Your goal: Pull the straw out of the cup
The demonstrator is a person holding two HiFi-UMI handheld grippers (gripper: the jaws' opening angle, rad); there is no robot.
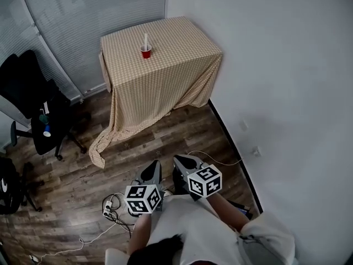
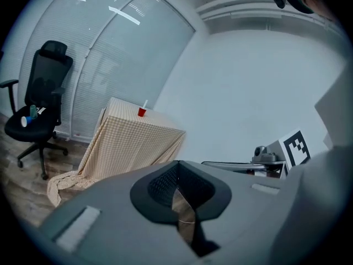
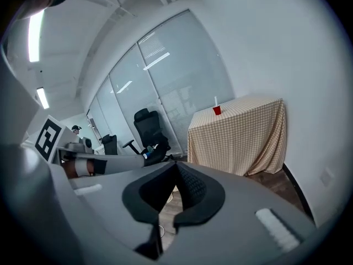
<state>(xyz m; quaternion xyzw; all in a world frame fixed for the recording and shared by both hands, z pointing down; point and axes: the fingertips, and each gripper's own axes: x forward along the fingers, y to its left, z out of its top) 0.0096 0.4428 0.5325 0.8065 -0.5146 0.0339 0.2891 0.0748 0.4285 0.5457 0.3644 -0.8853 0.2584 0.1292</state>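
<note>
Red cup [image 1: 145, 52] hides lower end of straw [image 1: 145, 39]; left gripper [image 2: 175, 165], right gripper [image 3: 176, 168] jaws closed, empty.

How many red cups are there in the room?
1. The red cup stands on the table with the checkered cloth, a white straw in it. More could be hidden out of view.
</note>
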